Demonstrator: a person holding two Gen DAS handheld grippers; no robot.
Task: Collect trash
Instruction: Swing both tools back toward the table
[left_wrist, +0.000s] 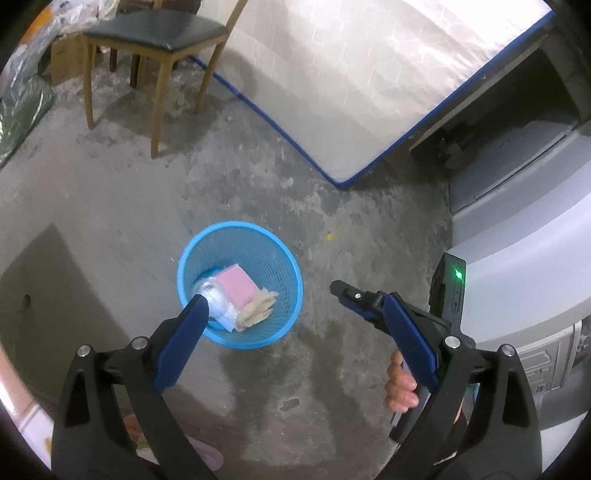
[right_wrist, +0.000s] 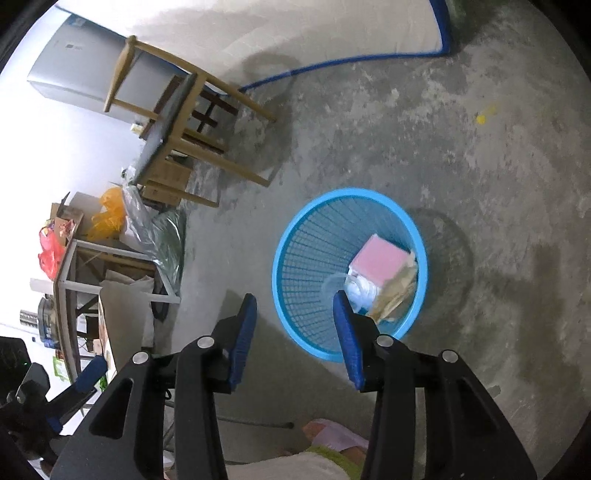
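On the concrete floor I see the blue bin holding a pink box; beside it, my left gripper and right gripper hover with fingers spread, empty.

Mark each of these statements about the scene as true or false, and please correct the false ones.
1. The blue basket stands on the concrete floor. True.
2. The basket is empty. False: a pink box, a clear plastic item and beige crumpled paper lie in it.
3. The left gripper holds a piece of trash. False: its jaws are wide apart with nothing between them.
4. The right gripper is open. True.
5. The wooden chair stands inside the basket. False: it stands on the floor, apart from the basket, near the mattress.
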